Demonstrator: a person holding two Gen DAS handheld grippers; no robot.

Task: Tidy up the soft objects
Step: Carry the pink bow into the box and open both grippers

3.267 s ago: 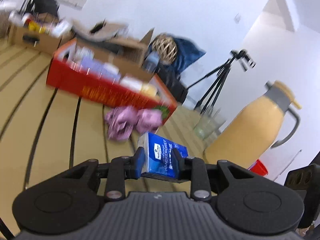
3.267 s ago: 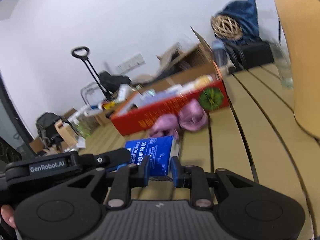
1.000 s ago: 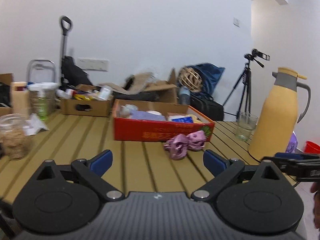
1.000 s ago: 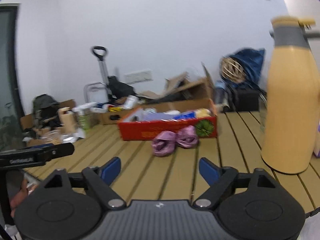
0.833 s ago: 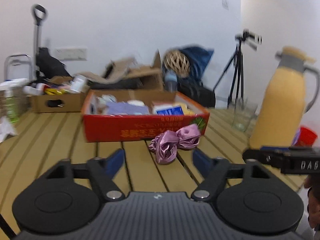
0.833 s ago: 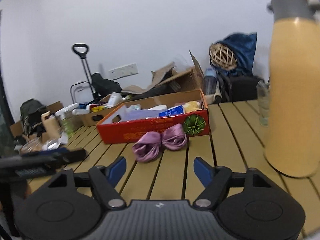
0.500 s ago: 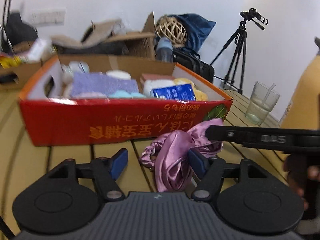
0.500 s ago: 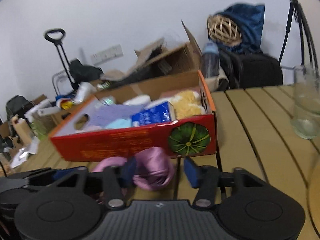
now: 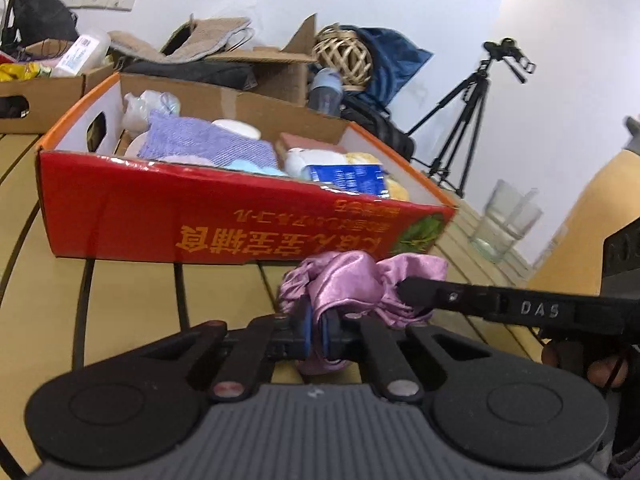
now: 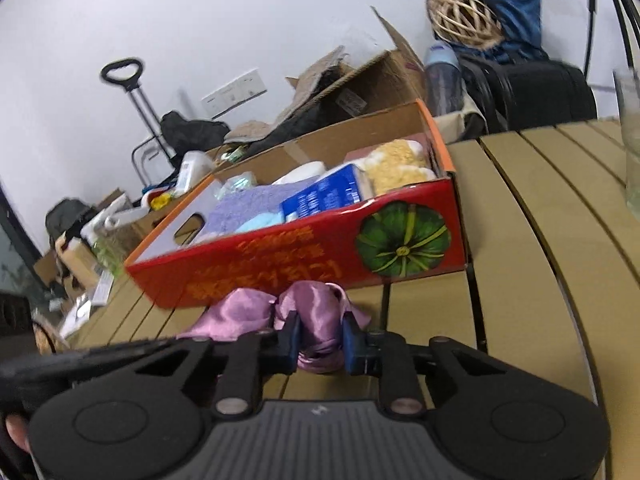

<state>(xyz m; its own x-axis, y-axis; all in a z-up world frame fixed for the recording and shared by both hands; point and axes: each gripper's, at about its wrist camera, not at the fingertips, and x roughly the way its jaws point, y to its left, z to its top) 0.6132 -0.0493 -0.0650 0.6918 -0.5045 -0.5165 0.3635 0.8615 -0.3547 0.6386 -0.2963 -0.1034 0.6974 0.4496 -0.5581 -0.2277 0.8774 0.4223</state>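
Purple satin scrunchie point(image 9: 352, 280) on tabletop point(image 9: 128, 304), near red box point(image 9: 160, 216): left claw point(image 9: 314, 334) and right claw point(image 10: 320, 340) have just closed, each now pinching it. Lift into box likely next.

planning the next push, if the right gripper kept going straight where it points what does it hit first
Probably the red box: its front wall stands just beyond the pink satin cloth that the right gripper already pinches. Depth is hard to judge.

The letters "DAS" stand in pale print on the black bar of the right gripper point(image 9: 404, 292) crossing the left wrist view. The red cardboard box point(image 9: 160, 216) carries yellow characters along its front wall (upside down, too blurred to read).
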